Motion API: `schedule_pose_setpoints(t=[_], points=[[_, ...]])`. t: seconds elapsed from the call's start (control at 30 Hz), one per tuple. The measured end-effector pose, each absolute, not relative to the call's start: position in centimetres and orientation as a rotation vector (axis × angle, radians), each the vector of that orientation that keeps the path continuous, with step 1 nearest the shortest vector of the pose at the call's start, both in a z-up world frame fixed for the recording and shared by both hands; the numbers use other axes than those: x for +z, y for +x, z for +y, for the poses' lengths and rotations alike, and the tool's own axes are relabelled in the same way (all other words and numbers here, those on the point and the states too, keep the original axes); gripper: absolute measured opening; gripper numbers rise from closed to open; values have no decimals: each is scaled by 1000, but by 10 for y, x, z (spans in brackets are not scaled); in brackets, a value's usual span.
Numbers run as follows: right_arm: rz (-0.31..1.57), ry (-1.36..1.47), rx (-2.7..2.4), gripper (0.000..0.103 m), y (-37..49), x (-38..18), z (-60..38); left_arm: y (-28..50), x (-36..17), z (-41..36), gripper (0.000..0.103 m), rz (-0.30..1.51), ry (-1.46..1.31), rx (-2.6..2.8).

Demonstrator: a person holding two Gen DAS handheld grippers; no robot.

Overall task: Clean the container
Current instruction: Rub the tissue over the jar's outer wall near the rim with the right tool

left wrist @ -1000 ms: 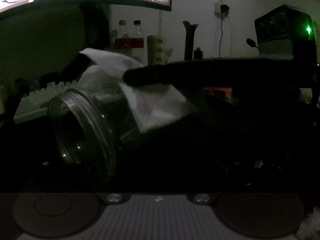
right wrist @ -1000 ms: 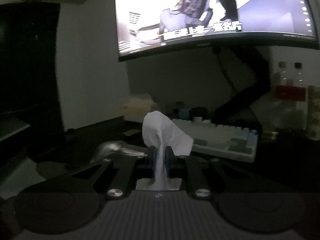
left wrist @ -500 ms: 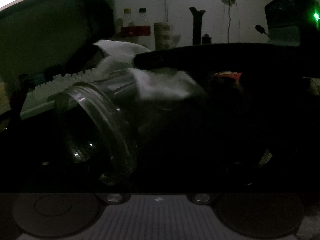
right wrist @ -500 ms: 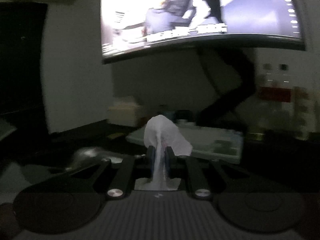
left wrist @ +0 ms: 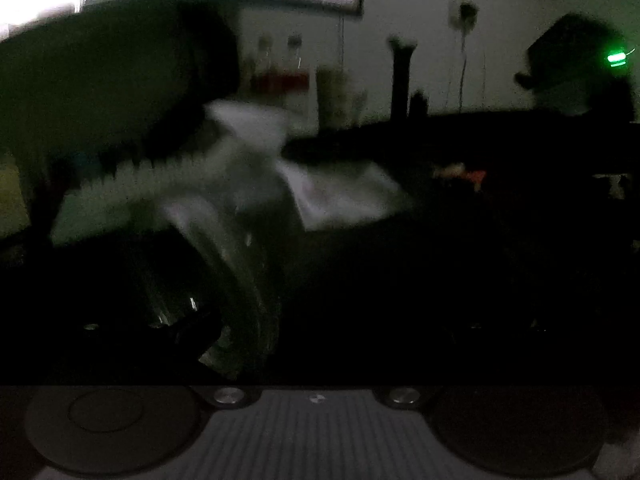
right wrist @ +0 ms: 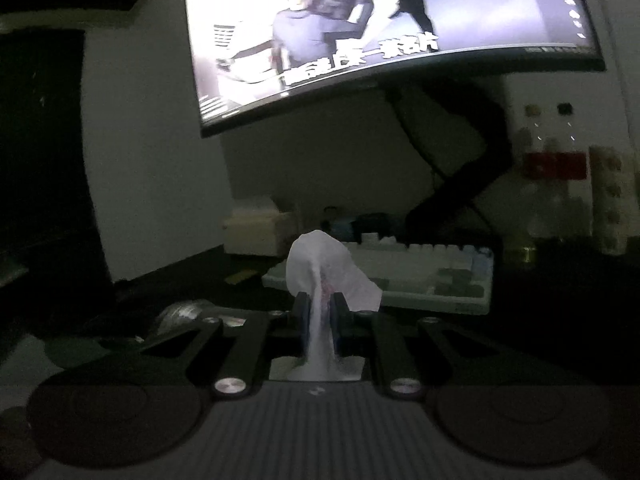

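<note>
The left wrist view is dark and blurred. It shows a clear glass jar [left wrist: 224, 264] lying on its side in front of the camera, with its wide threaded mouth turned to the lower left. A white tissue [left wrist: 340, 196] lies over the upper side of the jar. A long black finger [left wrist: 400, 144] of the right gripper reaches in from the right edge and sits on top of this tissue. The fingers of the left gripper are lost in the darkness, so I cannot tell if its tongs are open or closed, or if they hold the jar.

The right wrist view does not show the jar clearly. It shows the right gripper [right wrist: 320, 312] from behind, pointing almost level over the dark desk [right wrist: 540, 320]. Its tongs are nearly closed and pinch the white tissue [right wrist: 320, 272], which stands up in a bunch above the tips and hangs down between the pads [right wrist: 302, 316]. The tissue carries a faint reddish mark near the tips.

Behind, this view shows a white keyboard [right wrist: 420, 272], a curved monitor [right wrist: 380, 36] with a bright video, and bottles with a red label [right wrist: 556, 164] at the right wall.
</note>
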State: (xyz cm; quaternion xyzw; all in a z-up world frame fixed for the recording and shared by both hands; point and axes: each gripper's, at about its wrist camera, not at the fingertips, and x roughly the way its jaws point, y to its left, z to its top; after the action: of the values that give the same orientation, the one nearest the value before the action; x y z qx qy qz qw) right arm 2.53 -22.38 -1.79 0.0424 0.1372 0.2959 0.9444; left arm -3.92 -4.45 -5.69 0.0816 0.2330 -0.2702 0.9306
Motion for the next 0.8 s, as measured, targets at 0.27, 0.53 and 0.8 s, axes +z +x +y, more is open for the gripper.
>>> schedule_pose_setpoints(t=[0.27,0.53,0.8], points=[[272,76,595,15,26,-20,-221,-77,-44,-55,103,306,288,-547],[258,49,622,15,20,-19,-219,-84,-49,-84,103,310,364,-653],[297,65,764,16,13,-12,-221,-44,-65,-79,103,501,197,-644]])
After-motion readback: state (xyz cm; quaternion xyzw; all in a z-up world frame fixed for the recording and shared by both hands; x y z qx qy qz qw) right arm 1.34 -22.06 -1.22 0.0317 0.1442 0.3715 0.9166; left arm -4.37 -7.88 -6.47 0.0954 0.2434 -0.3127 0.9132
